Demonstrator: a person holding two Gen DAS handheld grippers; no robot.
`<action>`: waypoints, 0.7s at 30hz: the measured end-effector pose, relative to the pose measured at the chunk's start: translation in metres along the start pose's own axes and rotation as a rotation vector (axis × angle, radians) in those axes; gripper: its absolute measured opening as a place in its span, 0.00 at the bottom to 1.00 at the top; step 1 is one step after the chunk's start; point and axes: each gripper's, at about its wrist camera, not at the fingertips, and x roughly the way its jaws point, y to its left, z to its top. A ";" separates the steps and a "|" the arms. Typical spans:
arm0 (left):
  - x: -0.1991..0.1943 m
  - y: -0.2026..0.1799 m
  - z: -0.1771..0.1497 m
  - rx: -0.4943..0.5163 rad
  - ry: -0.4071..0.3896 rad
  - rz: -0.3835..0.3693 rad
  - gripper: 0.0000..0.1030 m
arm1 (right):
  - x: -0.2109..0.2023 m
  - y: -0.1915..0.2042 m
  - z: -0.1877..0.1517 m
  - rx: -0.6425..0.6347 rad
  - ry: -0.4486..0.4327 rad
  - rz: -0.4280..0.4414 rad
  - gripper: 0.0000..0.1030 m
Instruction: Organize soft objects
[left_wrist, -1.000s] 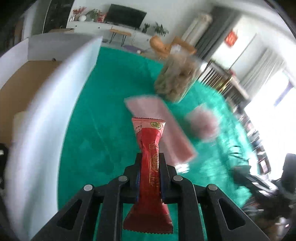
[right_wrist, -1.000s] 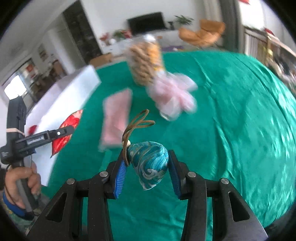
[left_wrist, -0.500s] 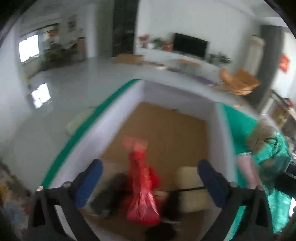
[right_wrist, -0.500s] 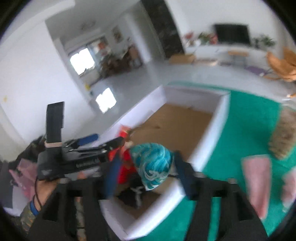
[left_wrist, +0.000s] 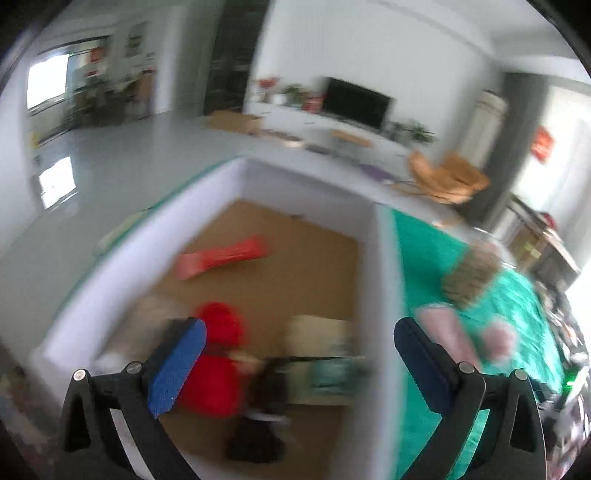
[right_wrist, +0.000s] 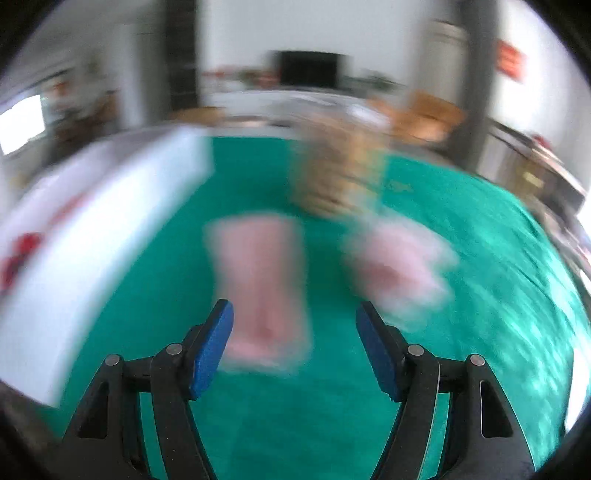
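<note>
My left gripper hangs wide open and empty over the white-walled box with a brown floor. A red packet lies flat on that floor. Nearer lie a red soft thing, a cream piece, a blurred teal pouch and a dark item. My right gripper is open and empty above the green cloth. A flat pink packet lies just beyond its fingertips. A pink bundle sits to the right of it.
A clear bag of brown biscuits stands on the cloth behind the pink things. The box wall runs along the left of the right wrist view. A living room with a TV lies beyond. Both views are motion-blurred.
The left gripper swung over the box, opened and let go of the red packet. The right gripper carried the teal pouch to the box, released it and swung back over the cloth.
</note>
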 end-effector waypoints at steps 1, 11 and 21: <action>0.001 -0.017 -0.001 0.022 0.001 -0.034 0.98 | 0.001 -0.027 -0.014 0.042 0.005 -0.066 0.70; 0.033 -0.169 -0.041 0.206 0.192 -0.288 0.98 | 0.046 -0.148 -0.050 0.313 0.130 -0.238 0.70; 0.094 -0.175 -0.108 0.209 0.401 -0.198 0.98 | 0.037 -0.151 -0.057 0.311 0.130 -0.212 0.77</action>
